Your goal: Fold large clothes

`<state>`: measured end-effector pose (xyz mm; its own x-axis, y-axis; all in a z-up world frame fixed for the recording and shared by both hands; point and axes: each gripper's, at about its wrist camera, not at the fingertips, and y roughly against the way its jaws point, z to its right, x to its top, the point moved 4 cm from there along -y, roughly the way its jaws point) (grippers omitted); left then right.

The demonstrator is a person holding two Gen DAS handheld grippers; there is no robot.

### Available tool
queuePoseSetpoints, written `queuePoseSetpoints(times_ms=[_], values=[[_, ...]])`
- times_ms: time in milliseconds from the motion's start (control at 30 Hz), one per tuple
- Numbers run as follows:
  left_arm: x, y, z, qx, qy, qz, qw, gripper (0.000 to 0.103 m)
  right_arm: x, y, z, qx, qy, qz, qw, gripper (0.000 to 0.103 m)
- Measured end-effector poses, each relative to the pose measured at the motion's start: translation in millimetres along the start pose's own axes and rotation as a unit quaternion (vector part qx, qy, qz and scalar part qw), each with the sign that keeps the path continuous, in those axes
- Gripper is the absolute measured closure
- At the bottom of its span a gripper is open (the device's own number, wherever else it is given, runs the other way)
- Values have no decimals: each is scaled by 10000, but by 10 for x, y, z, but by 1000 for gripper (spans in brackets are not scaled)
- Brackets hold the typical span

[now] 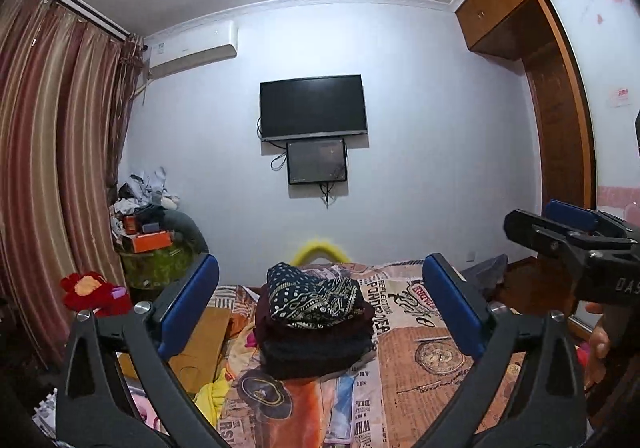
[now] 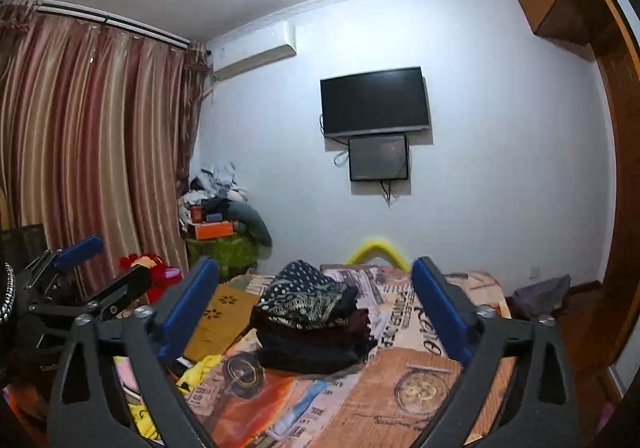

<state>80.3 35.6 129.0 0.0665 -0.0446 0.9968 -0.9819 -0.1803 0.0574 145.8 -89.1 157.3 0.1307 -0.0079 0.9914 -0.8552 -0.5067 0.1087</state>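
Folded clothes (image 1: 316, 322) sit in a stack mid-bed, on the newsprint-pattern bedspread (image 1: 432, 364), seen from my left wrist camera. Top layer is a dark piece with pale dots and zigzags; darker maroon and black layers lie under it. My left gripper (image 1: 320, 308) stands wide apart, blue pads to either side of the stack in the picture but short of it, nothing between them. Right gripper (image 1: 560, 224) shows at the right edge, a hand (image 1: 600, 336) below it; its jaws look spread and empty. Television (image 1: 313, 108) hangs on the far wall, striped curtains (image 1: 52, 152) on the left.

Right wrist camera: the same stack (image 2: 310, 322) lies ahead on the bedspread (image 2: 400, 388), not touched. My right gripper (image 2: 316, 304) is fully spread, pads clear, holding nothing. Left gripper (image 2: 88, 268) appears at the left edge, also parted and empty. A yellow garment (image 2: 200, 368) lies crumpled beside the stack, toward the left.
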Motion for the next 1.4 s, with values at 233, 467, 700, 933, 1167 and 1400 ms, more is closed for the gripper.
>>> queuePoseSetpoints(times_ms=[233, 467, 700, 933, 1167, 1400], values=[[-107, 7, 13, -20, 91, -78, 9999, 1, -8, -47, 118, -45, -194, -113, 9997, 0], [-136, -21, -7, -3, 113, -73, 9999, 1, -151, 64, 129, -24, -160, -170, 9997, 0], [-206, -66, -6, -34, 150, -140, 9998, 1, -224, 91, 140, -31, -155, -252, 9996, 0], [-265, -127, -44, -63, 246, -207, 9995, 1, -244, 90, 140, -27, -139, -377, 9992, 0], [-323, -177, -58, 9, 202, -276, 9994, 1, -254, 113, 131, -57, -66, -439, 9990, 0], [-351, -205, -83, 36, 220, -346, 9992, 1, -244, 118, 110, -45, -39, -492, 9988, 0]])
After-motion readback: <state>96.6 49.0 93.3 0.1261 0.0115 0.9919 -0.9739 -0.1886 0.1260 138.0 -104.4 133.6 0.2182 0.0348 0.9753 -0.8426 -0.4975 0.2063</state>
